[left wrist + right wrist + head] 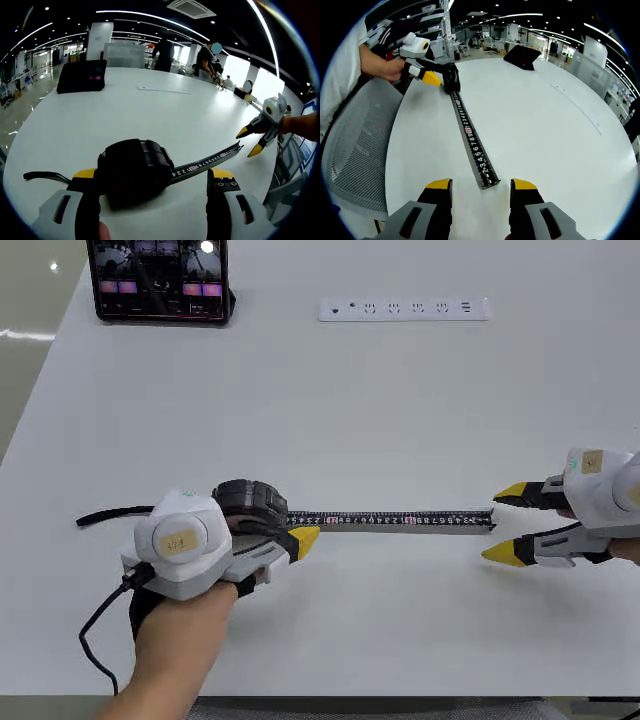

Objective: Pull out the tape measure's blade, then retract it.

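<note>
A black tape measure (250,504) lies on the white table, its case (134,169) standing between the wide-apart jaws of my left gripper (290,523). The case touches the left finger and a gap remains on the blade side, so my left gripper (152,174) is open. The blade (400,520) lies stretched out flat to the right. Its end hook (490,182) rests on the table between the yellow fingertips of my right gripper (482,184), which is open and not touching it. In the head view my right gripper (505,524) stands just past the blade's tip.
A dark tablet on a stand (160,280) and a white power strip (405,309) sit at the table's far side. The tape's black wrist strap (110,515) trails left. A grey mesh chair (355,165) stands off the near edge. People stand in the background.
</note>
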`<state>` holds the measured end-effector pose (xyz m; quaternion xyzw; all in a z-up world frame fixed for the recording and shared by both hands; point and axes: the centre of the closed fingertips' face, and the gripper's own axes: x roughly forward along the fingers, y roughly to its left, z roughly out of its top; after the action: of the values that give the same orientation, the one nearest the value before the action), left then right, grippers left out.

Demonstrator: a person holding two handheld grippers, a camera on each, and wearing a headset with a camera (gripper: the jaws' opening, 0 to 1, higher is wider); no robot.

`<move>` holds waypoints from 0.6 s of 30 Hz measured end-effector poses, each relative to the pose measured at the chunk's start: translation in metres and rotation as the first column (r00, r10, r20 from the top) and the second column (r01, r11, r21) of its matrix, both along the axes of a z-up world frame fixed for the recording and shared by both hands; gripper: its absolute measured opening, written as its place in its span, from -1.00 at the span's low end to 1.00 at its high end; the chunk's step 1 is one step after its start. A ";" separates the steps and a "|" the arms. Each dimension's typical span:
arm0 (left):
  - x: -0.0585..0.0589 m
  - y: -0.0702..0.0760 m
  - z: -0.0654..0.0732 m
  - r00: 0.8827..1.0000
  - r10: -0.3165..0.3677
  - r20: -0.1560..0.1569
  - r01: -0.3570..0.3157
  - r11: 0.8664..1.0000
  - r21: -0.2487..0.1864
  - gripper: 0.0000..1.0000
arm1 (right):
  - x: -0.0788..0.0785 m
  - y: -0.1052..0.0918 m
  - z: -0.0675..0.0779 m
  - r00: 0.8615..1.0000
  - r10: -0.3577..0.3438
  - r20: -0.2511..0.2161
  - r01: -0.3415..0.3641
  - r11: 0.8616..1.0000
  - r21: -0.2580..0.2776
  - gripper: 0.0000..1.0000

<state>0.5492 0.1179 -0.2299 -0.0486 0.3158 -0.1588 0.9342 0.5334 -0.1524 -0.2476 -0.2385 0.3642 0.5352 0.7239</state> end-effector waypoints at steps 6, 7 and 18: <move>0.005 0.003 0.000 0.998 0.060 0.005 -0.060 0.998 -0.006 0.65 | 0.002 0.000 -0.001 0.999 0.032 0.005 -0.031 0.999 -0.009 -0.28; 0.005 0.003 0.000 0.997 0.072 0.007 -0.072 0.997 -0.007 0.64 | 0.002 0.000 -0.001 0.999 0.034 0.003 -0.034 0.999 -0.009 -0.29; 0.009 0.011 -0.002 0.989 0.149 0.000 -0.149 0.989 -0.012 0.45 | 0.002 0.001 -0.005 0.997 0.072 -0.003 -0.072 0.997 -0.026 -0.41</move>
<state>0.5585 0.1290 -0.2319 -0.0777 0.3099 -0.0905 0.9433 0.5355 -0.1511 -0.2529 -0.2605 0.3629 0.5565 0.7006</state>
